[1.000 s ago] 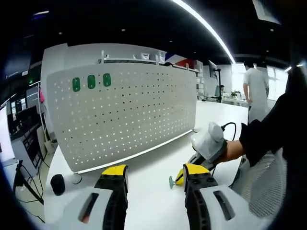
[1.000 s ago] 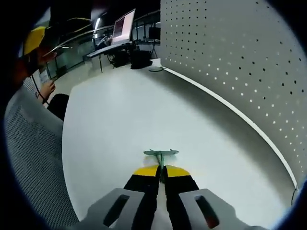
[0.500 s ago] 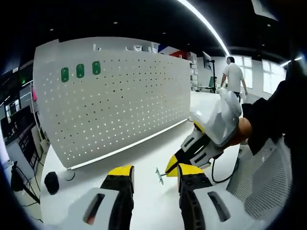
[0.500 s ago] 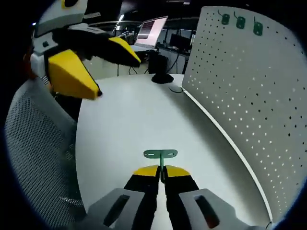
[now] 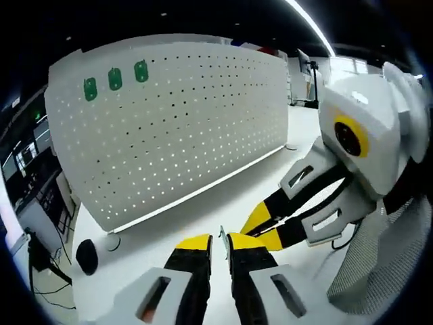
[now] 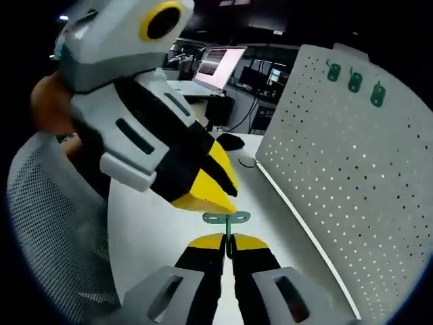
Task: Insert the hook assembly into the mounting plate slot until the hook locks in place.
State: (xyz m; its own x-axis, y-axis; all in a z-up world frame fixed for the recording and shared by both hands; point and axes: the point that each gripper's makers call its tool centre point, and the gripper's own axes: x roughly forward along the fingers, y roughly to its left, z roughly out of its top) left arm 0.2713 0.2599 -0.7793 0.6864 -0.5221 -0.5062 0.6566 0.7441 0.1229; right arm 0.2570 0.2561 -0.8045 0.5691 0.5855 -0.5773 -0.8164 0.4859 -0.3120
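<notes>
1. Left gripper view: my left gripper (image 5: 218, 245) has its jaws drawn narrow, nearly together, with the thin edge of the green hook assembly (image 5: 222, 236) standing in the slim gap between them. I cannot tell whether these jaws actually press on it.
2. Same view: the right gripper (image 5: 265, 229) reaches in from the right, its yellow tips meeting mine right at the hook. The white pegboard mounting plate (image 5: 176, 128) stands upright on the white table (image 5: 203, 220) well beyond, with three green hooks (image 5: 115, 78) already seated near its upper left corner.
3. Right gripper view: my right gripper (image 6: 228, 242) is closed on the stem of the hook assembly (image 6: 227, 219), whose flat crossbar sticks out past the tips. The left gripper (image 6: 203, 186) hangs just above it, its yellow tip close to or touching the crossbar.
4. Same view: the mounting plate (image 6: 352, 176) rises to the right, apart from the hook; insertion has not begun.
5. Risk, in my judgement: if one gripper releases before the other grips firmly, the hook could drop to the table or twist in the jaws, and a twisted crossbar would meet the slot skewed and fail to lock.
</notes>
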